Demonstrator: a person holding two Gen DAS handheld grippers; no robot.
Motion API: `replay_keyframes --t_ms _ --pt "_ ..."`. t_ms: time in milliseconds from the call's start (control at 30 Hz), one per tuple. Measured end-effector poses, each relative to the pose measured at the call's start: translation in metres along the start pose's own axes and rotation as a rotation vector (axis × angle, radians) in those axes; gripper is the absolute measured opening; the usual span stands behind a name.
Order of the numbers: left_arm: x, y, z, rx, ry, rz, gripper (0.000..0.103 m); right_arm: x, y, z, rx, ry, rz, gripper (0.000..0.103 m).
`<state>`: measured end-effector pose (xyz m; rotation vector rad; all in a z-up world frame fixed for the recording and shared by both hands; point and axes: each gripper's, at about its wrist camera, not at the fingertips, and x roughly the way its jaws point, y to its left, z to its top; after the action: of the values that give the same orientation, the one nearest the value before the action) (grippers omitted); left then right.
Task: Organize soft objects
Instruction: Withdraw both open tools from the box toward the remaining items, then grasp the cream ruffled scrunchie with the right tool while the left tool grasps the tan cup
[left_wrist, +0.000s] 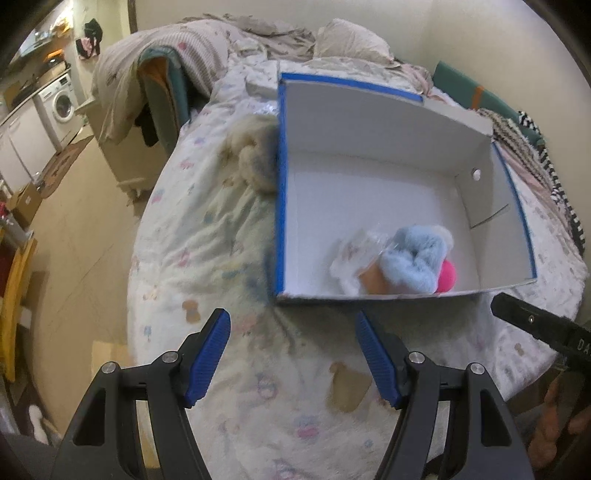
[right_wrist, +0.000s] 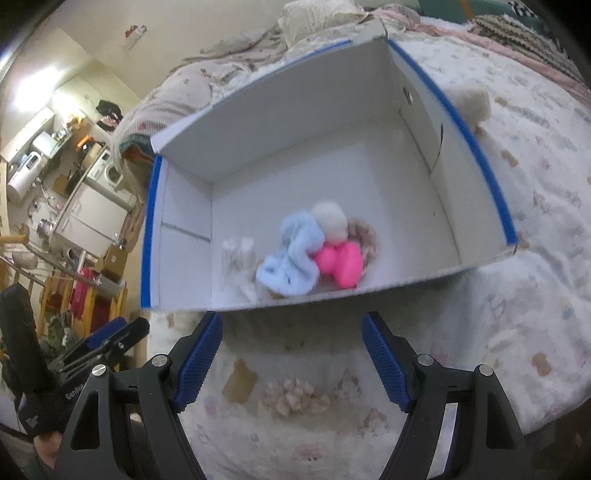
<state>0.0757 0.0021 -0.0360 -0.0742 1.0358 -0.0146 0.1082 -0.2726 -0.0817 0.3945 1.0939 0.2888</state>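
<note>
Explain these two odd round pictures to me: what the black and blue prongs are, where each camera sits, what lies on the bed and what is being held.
No robot here: a person carries a hand-held gripper in each hand, with a fisheye camera on each looking along its two blue-padded fingers. One picture is from the left gripper, the other from the right gripper. Both are open and hold nothing. On the patterned bedspread sits a white box with blue edges. Inside lie a fluffy light blue piece, a pink soft thing, a cream ball and something white. A beige fluffy item lies outside, against the box.
</note>
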Motion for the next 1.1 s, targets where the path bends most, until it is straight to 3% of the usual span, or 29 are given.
replay_keyframes --t_ms 467,633,700,833,933,1100 --pt "0.017 0.016 -0.010 -0.035 0.065 0.017 0.068 0.100 0.027 -0.050 -0.200 0.380 -0.159 0.082" --pt "0.022 0.014 -0.011 -0.031 0.077 0.010 0.068 0.115 0.043 -0.063 -0.341 0.387 -0.235 0.082" --pt "0.024 0.012 -0.011 -0.026 0.081 0.013 0.068 0.114 0.047 -0.065 -0.365 0.379 -0.229 0.072" --pt "0.028 0.010 -0.012 -0.028 0.092 0.008 0.068 0.109 0.052 -0.066 -0.380 0.374 -0.207 0.037" --pt "0.031 0.009 -0.013 -0.027 0.099 0.012 0.068 0.105 0.054 -0.065 -0.386 0.369 -0.190 0.025" --pt "0.042 0.005 -0.016 -0.019 0.136 0.012 0.068 0.085 0.057 -0.049 -0.356 0.319 -0.156 0.024"
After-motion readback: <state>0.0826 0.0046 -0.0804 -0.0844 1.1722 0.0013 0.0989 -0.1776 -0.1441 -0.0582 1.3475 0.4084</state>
